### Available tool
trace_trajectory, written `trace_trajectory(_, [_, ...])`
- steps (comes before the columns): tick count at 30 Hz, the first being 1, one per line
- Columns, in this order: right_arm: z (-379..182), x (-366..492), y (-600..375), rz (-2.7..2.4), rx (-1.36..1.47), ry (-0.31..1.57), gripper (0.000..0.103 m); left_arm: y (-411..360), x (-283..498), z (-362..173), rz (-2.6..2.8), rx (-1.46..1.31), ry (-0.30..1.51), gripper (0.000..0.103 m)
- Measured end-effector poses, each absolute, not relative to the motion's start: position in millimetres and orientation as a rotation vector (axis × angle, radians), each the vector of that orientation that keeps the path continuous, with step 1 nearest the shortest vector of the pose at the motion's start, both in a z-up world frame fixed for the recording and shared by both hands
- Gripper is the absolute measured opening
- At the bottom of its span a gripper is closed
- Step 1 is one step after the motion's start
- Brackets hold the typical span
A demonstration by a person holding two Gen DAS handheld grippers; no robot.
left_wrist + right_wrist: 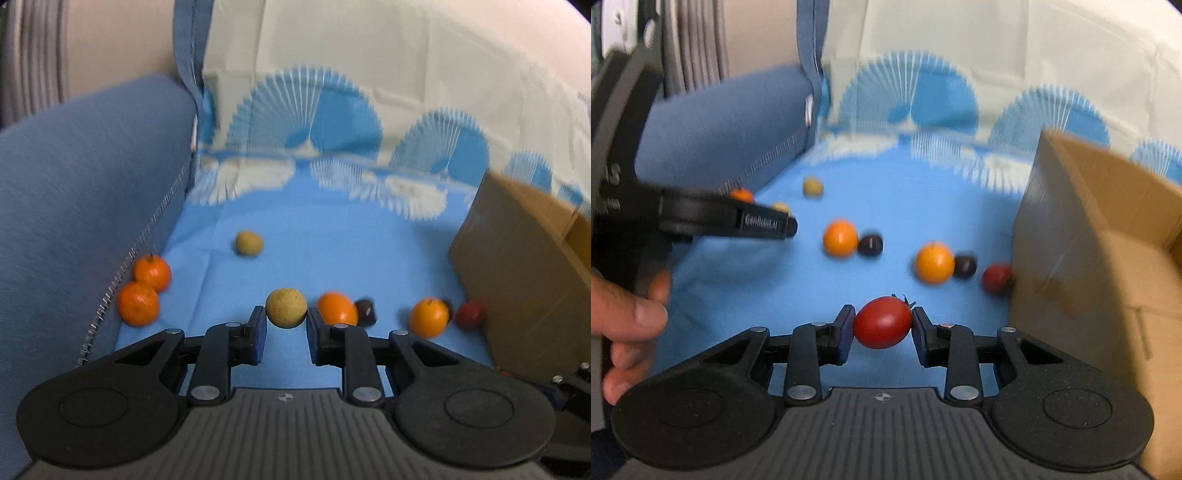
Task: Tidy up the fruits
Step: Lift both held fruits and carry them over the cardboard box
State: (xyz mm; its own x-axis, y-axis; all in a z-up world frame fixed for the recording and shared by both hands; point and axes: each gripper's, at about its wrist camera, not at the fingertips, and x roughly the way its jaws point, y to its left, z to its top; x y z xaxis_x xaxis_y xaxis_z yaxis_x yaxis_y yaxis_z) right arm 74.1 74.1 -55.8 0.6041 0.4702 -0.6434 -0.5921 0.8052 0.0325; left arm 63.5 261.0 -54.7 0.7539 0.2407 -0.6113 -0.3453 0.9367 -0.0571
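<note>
My left gripper (286, 321) is shut on a round tan fruit (286, 307) above the blue cloth. It also shows in the right wrist view (790, 223), off to the left. My right gripper (882, 325) is shut on a red tomato (883, 322) with a green stem. On the cloth lie oranges (138, 303) (152, 272) (337, 308) (428, 316), another tan fruit (249, 242), dark plums (365, 312) (870, 244) (964, 266) and a second red tomato (469, 314) (996, 277) by the box.
An open cardboard box (517, 266) (1089, 236) stands at the right. A blue cushion (85, 192) borders the left. A blue and white patterned sheet (306, 122) hangs at the back. A hand (624, 321) holds the left gripper's handle.
</note>
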Motion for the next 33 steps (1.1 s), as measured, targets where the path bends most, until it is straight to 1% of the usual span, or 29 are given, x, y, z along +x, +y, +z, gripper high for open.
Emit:
trace_trajectory(7, [-1,51,37,0.641,-0.127,0.535,0.035,237,28,-6,0.3,-0.205,0.508,0.025])
trace_trajectory(13, [48,38,-22,0.62,-0.059,0.377,0.035,195,10,34,0.23,-0.118,0.421,0.025])
trace_trajectory(17, [73,42,-62,0.576,-0.08,0.272,0.035,173,6,52,0.19,-0.087,0.384,0.026])
trace_trajectory(24, [75,82,-128,0.453,-0.103,0.242,0.034,142,7,62,0.131,-0.074,0.358,0.026])
trace_trajectory(33, [53,108,-182,0.312,-0.059,0.277,0.034,90,36,39,0.035,-0.028,0.383,0.026])
